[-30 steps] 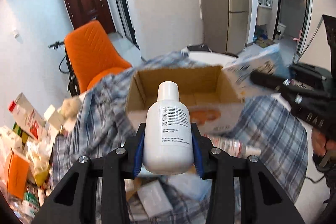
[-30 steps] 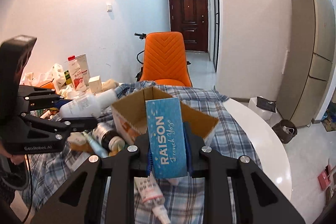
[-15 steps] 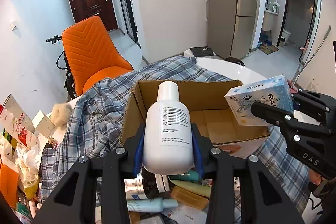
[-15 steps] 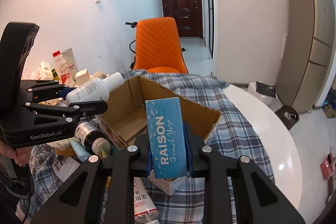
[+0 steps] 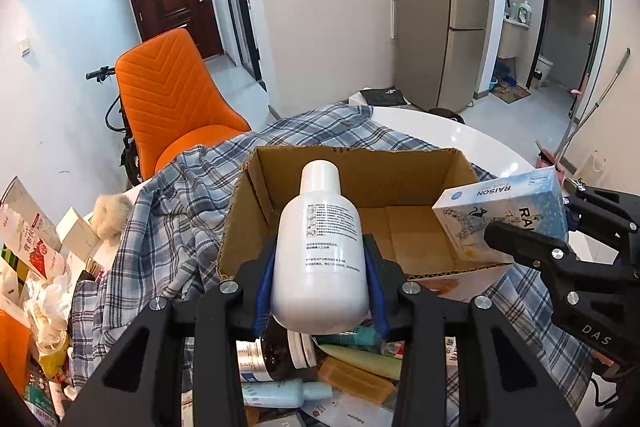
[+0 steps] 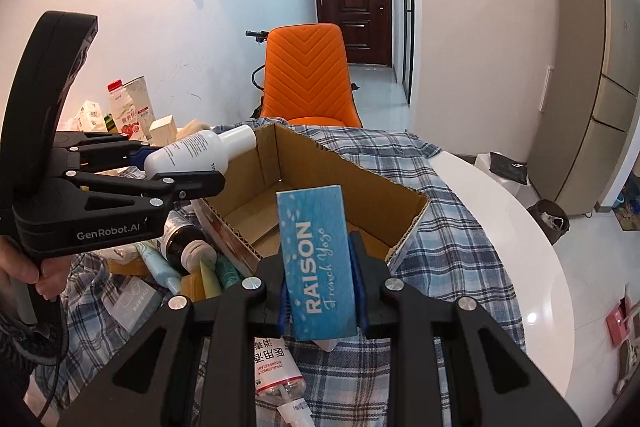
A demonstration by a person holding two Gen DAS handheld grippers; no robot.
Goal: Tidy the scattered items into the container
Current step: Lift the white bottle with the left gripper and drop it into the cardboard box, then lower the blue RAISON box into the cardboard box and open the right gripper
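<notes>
Your way into the cardboard box (image 5: 400,231) is open from above with bare floor inside, but the white bottle (image 5: 320,251) and blue carton (image 5: 504,215) crowd opposite rims, and loose tubes (image 6: 192,267) clutter the cloth just beside it.

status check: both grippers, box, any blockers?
Left gripper shut on white bottle; right gripper shut on blue RAISON box. Both at cardboard box, open, looks empty. No blockers seen.

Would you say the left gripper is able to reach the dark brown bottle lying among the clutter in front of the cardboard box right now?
Probably not yet. The left gripper is shut on the white bottle, so its jaws are occupied. The dark brown bottle lies uncovered on top of the clutter beside the cardboard box.
</notes>
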